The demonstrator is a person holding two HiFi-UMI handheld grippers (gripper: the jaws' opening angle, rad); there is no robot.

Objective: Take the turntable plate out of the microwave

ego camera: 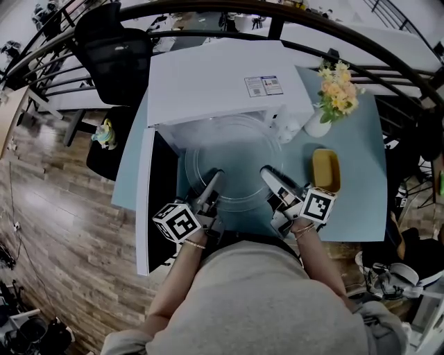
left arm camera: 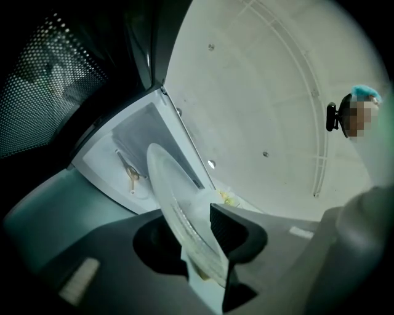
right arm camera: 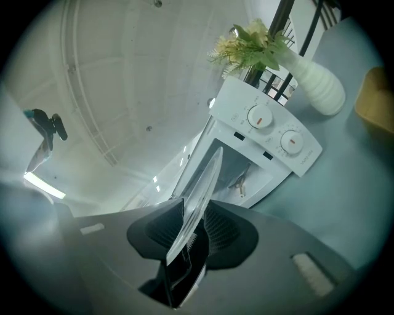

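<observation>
Plate (ego camera: 236, 163) sits just outside the open microwave (ego camera: 215, 83), above the table (ego camera: 361, 173). Left gripper (ego camera: 216, 175) and right gripper (ego camera: 267, 172) each pinch its near rim (seen edge-on between both pairs of jaws). Judgement: keep both grips level and withdraw evenly, without twisting.

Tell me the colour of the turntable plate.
The plate is clear, colourless glass, best seen in the head view.

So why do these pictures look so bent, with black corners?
Head view: the wide lens bows the railing into an arc, and the clear turntable plate shows only faintly. Left and right gripper views: round image, black corners, the plate seen edge-on and glassy.
</observation>
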